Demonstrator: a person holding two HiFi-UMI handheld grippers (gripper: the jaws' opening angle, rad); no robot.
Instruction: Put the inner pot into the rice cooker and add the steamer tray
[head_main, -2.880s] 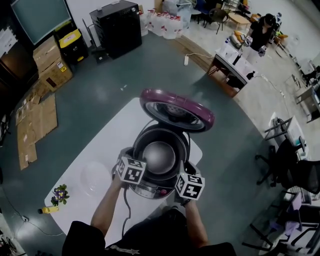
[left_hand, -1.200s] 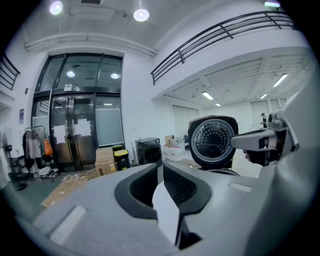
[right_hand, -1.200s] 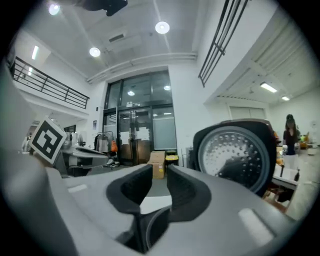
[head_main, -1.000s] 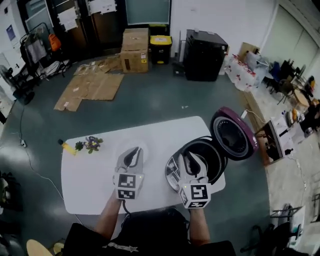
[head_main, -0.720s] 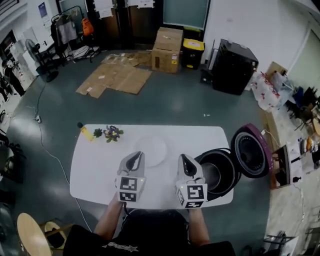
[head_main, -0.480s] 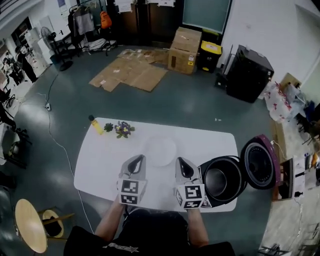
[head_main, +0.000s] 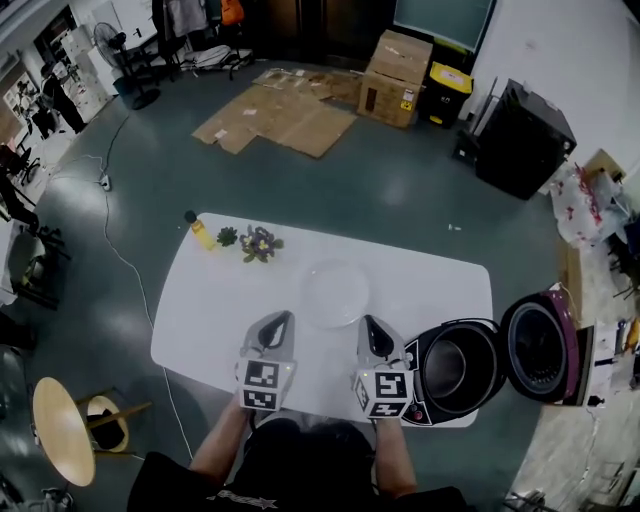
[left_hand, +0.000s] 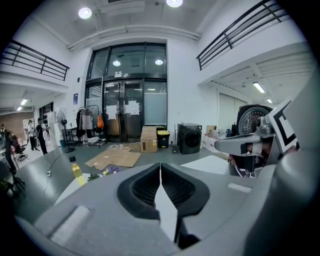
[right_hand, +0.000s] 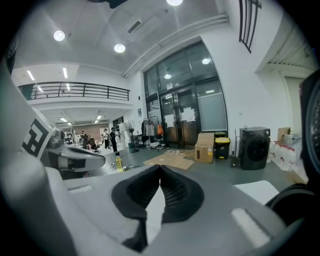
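Head view: white table (head_main: 425, 282) on grey floor (head_main: 400, 190), cardboard (head_main: 280, 115) beyond; left gripper (head_main: 281, 320) and right gripper (head_main: 368, 324) jaws clenched, empty.

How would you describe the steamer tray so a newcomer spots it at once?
Start at the white table: the open rice cooker stands at its right end, a yellow bottle and flowers at the far left corner. The steamer tray lies between them, toward the far edge. It is the only round, see-through dish there.
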